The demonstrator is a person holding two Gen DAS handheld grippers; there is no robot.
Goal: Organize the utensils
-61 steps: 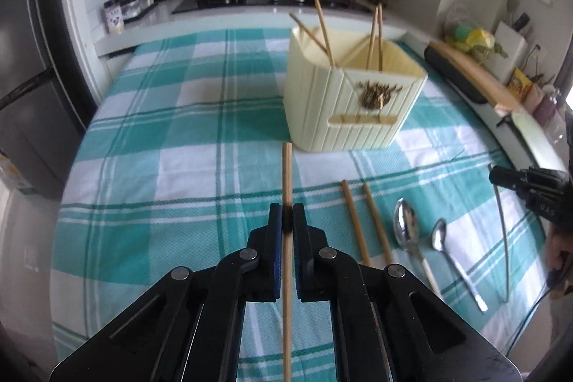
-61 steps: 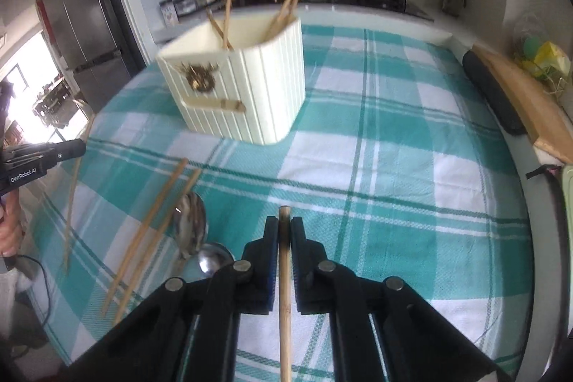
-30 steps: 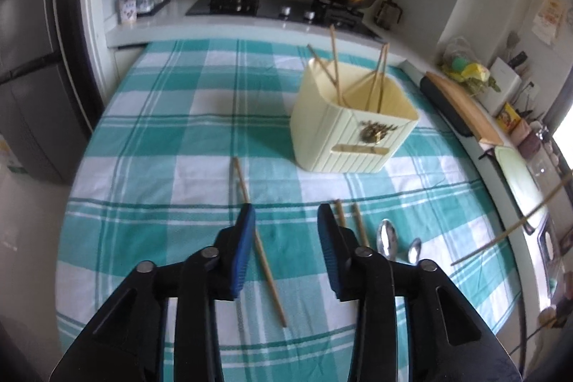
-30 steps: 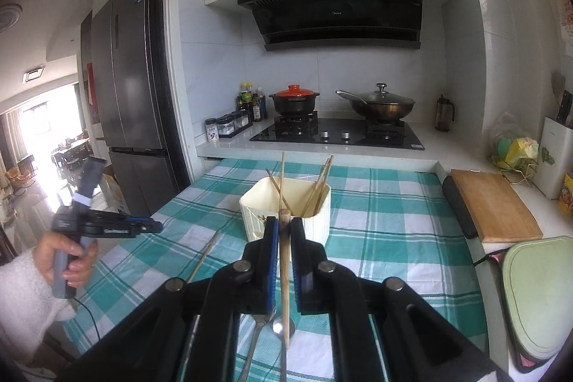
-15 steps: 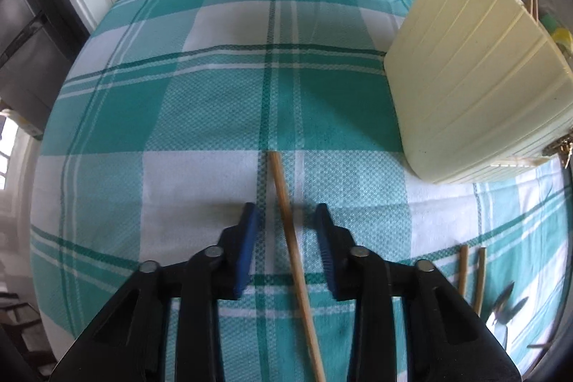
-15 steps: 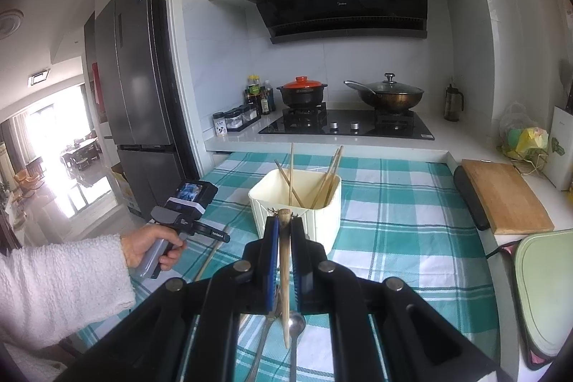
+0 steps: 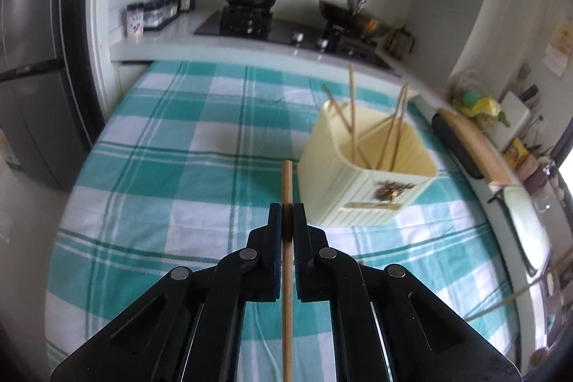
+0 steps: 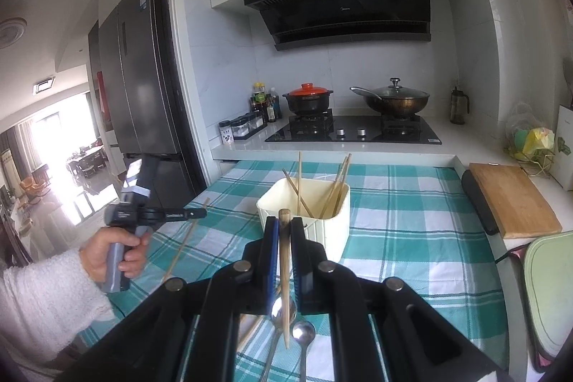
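Looking down your left wrist cam: left gripper (image 7: 287,215) is closed tight on a chopstick (image 7: 287,292), lifted above the checked tablecloth (image 7: 172,167). The cream holder (image 7: 369,181) sits just right of the stick's far tip, w/ several chopsticks leaning inside.

Right wrist cam: right gripper (image 8: 284,231) is clamped on another chopstick (image 8: 284,274), tip up, holder (image 8: 324,221) just beyond it. Two spoons (image 8: 290,328) lie on the cloth below, near edge. Your left hand (image 8: 114,253) is at left, its chopstick slanting downward.
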